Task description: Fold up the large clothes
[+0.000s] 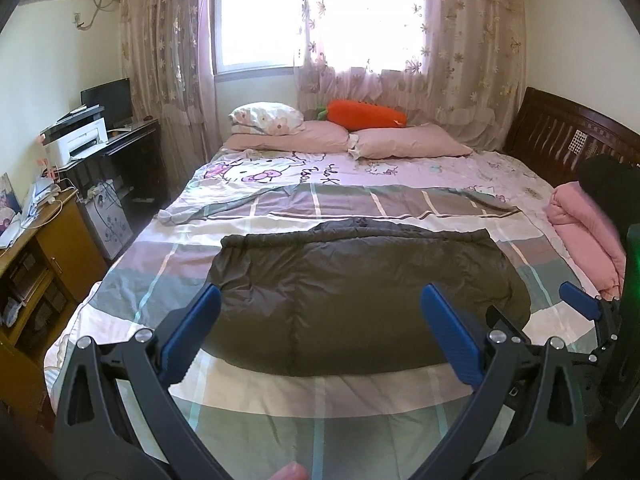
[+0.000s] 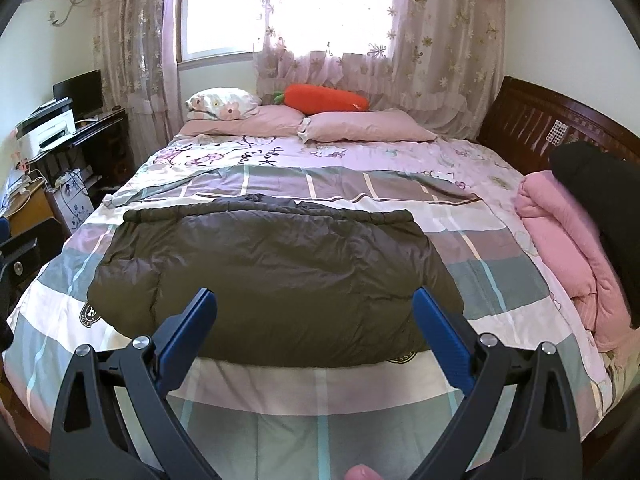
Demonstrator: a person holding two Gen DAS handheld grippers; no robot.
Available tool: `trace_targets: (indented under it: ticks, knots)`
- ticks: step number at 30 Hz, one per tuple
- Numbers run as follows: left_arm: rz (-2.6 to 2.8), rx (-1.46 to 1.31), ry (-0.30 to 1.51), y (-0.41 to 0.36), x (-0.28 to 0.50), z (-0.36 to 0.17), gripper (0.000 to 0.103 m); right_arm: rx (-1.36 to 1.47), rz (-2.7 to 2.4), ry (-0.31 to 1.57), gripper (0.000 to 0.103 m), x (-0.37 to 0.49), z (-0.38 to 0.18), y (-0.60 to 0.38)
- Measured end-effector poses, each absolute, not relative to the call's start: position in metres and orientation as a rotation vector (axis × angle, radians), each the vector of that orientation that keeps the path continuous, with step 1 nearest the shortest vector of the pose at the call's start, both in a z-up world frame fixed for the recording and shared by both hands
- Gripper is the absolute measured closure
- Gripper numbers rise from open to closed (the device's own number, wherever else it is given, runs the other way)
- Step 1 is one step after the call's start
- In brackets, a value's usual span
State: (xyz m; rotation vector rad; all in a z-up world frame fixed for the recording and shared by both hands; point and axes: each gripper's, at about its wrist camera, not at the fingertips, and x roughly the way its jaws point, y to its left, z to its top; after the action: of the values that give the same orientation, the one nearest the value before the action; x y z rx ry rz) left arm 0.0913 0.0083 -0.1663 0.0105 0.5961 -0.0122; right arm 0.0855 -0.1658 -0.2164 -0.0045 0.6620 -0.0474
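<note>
Here both the left gripper [image 1: 320, 294] and right gripper [image 2: 314, 298] gape, released, above the dark jacket [image 2: 272, 264].

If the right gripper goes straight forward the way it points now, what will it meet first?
Most likely the dark padded jacket lying on the bed: the open right gripper points at its near part. Nothing shows between them, though depth is hard to judge.
</note>
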Motion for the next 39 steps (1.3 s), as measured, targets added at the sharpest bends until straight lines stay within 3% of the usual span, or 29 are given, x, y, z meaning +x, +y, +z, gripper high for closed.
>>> trace_targets:
  ticks: [39]
  knots:
    - [-0.024, 0.030, 0.592, 0.008, 0.088, -0.162, 0.002, -0.022, -0.040, 0.670, 0.004, 0.083, -0.225, -0.160]
